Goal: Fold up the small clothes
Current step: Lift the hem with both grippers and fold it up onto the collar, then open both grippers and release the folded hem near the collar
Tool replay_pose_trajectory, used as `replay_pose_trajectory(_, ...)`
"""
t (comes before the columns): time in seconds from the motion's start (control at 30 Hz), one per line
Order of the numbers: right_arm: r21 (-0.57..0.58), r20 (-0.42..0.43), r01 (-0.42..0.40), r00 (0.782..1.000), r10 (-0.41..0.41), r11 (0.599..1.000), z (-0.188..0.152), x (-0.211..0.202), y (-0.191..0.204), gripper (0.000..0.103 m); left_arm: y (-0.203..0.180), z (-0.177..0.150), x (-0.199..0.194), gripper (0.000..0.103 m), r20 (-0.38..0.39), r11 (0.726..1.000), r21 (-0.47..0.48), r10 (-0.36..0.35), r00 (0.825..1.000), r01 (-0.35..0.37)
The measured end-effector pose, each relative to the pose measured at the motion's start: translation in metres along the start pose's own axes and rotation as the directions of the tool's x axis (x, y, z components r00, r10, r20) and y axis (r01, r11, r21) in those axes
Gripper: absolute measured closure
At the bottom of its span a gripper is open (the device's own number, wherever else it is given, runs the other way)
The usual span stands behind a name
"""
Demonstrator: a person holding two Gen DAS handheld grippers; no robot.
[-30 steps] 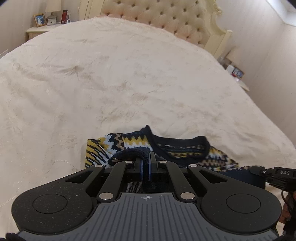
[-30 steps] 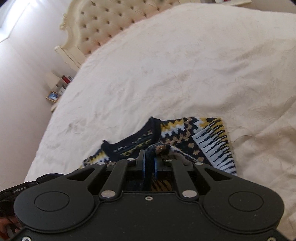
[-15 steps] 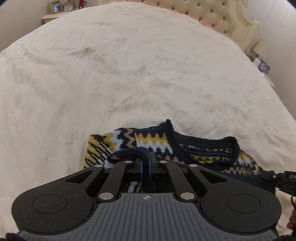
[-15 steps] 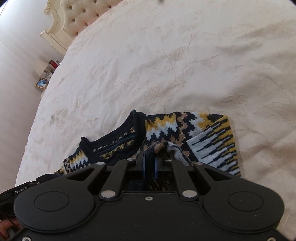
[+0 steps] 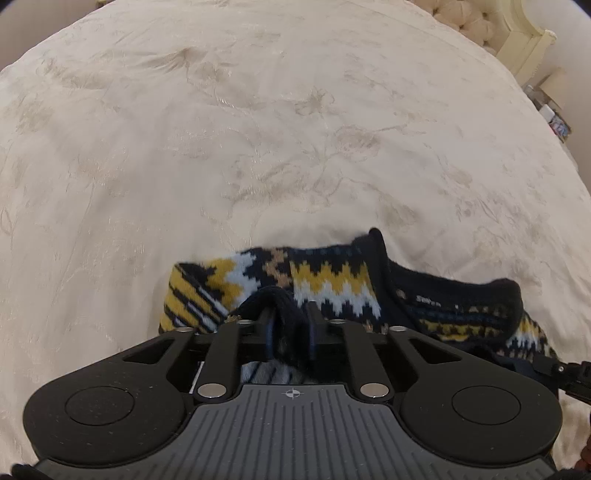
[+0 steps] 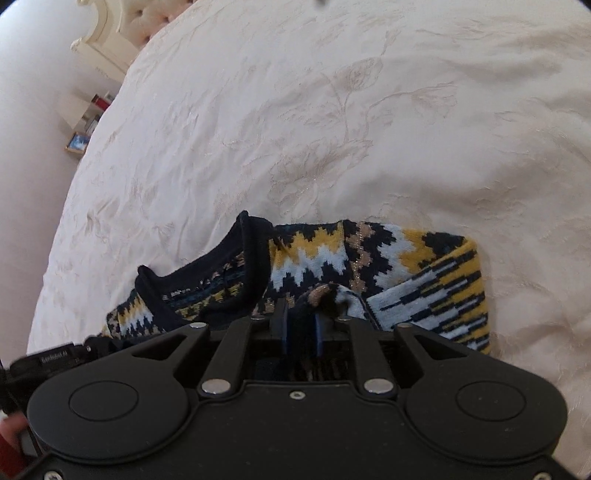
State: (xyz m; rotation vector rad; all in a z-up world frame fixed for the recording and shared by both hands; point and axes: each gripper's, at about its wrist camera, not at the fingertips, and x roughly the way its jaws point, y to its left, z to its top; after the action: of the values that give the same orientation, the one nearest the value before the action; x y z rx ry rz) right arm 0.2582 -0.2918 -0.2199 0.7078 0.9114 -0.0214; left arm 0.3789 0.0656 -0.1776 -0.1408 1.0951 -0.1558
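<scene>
A small knitted sweater (image 5: pixel 332 284), navy with yellow, white and tan zigzags, lies on the cream bedspread (image 5: pixel 258 147), its navy neckline facing away. My left gripper (image 5: pixel 290 314) has its jaws a little apart with a fold of dark knit between them. In the right wrist view the sweater (image 6: pixel 369 266) lies just ahead, and my right gripper (image 6: pixel 301 314) likewise has its jaws slightly apart around a fold of the knit. The cloth under both grippers is hidden by their bodies.
The tufted headboard (image 5: pixel 469 18) with its cream frame is at the far right. A bedside shelf with small items (image 6: pixel 86 125) stands by the wall. The other gripper's black body (image 6: pixel 48 362) shows at the left edge.
Both grippers have moved forward and down toward the bed with the sweater's edge. Their jaws have spread slightly from tightly shut. The sweater lies flatter.
</scene>
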Motion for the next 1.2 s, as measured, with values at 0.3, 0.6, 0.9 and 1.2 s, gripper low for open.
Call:
replay_pose_trajectory(0.3,0.03,0.008,-0.029,1.0,0.028,0.999,0.01,0.002,-0.004,0.061,0.004,0.017,-0.003,0.069,0.037,1.0,-0.01,0.001,0.999,0.0)
replay_pose_trajectory(0.6,0.033,0.15,-0.005,0.989,0.0,0.999,0.022,-0.021,-0.003,0.036,0.002,0.025,-0.032,0.062,0.096,1.0,0.016,-0.004,0.995,0.002)
replay_pose_trajectory(0.9,-0.255,0.095,0.134,0.989,-0.113,0.958,-0.002,-0.023,0.028,0.036,-0.014,-0.021,-0.039,0.056,-0.022,0.996,0.092,0.015,1.0,-0.013)
replay_pose_trajectory(1.2,-0.628,0.034,0.231,0.962,-0.271,0.743,-0.054,0.01,0.061,0.036,-0.021,-0.064,-0.004,0.056,-0.095,0.953,0.286,0.134,0.986,-0.102)
